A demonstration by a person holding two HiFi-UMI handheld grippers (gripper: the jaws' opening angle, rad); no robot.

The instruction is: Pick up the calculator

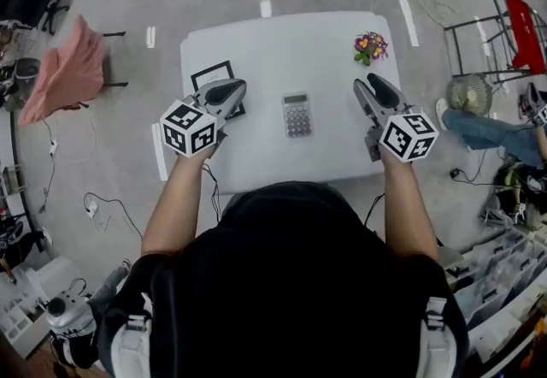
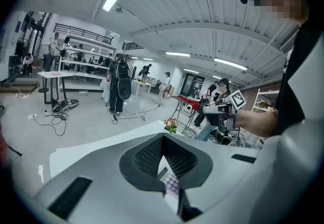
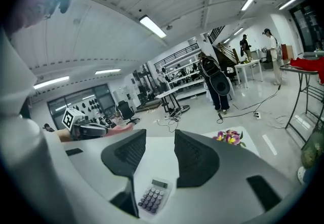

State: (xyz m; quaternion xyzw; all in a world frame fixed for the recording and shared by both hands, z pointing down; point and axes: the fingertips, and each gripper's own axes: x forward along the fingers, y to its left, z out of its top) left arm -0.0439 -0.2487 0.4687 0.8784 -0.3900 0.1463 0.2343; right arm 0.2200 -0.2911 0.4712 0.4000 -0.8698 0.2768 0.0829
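Calculator (image 1: 297,115): lies flat on the white desk (image 1: 273,43), centre front, between the two grippers and touched by neither.
Left gripper (image 1: 239,88): jaws closed tip to tip, holding nothing, over the desk's left side.
Right gripper (image 1: 369,82): jaws parted, nothing between them, to the calculator's right.
Flowers (image 1: 371,46): at the desk's far right corner.

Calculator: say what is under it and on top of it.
The calculator lies keys up on the white table, with nothing on top. The patch of tabletop beneath its body is covered and cannot be seen.
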